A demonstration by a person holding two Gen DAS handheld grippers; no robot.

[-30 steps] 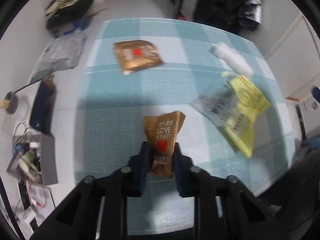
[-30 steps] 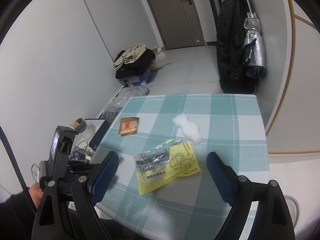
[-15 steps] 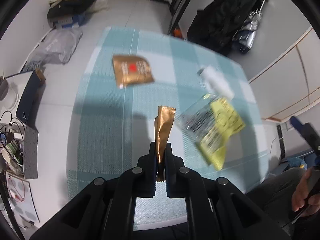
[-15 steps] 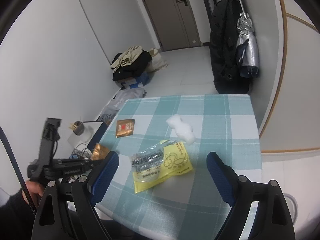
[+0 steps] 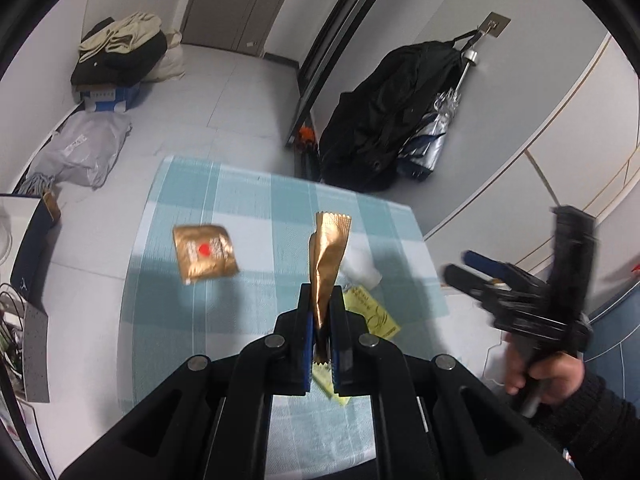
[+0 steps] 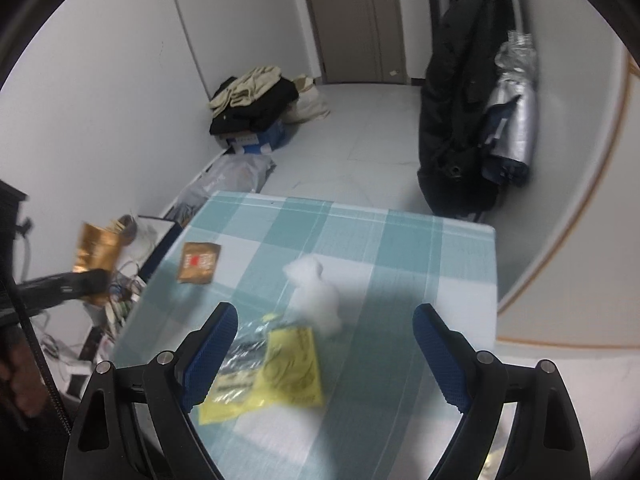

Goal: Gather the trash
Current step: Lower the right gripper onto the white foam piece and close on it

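My left gripper point(image 5: 322, 300) is shut on a gold snack wrapper point(image 5: 328, 248), held upright in the air above the teal checked tablecloth point(image 5: 248, 200). From the right wrist view this wrapper point(image 6: 96, 252) hangs left of the table in the left gripper point(image 6: 92, 280). A second gold wrapper point(image 5: 205, 252) point(image 6: 199, 262) lies flat at the table's left. A white crumpled tissue point(image 6: 316, 288) and a yellow and clear plastic bag point(image 6: 280, 364) lie under my right gripper point(image 6: 325, 312), which is open wide and holds nothing. In the left wrist view, the right gripper point(image 5: 472, 268) is blurred at the right.
A person's hand point(image 5: 548, 376) in a dark sleeve holds the right gripper. On the floor lie a grey plastic bag point(image 5: 80, 148) and clothes piled on a blue box point(image 5: 120, 56). A black coat point(image 5: 384, 120) with an umbrella hangs behind the table. Cables and clutter point(image 6: 120, 296) sit left of it.
The left gripper has risen with the gold wrapper, lifting it off the cloth, and tilted upward. The right gripper has moved in over the tissue and the yellow bag, still open.
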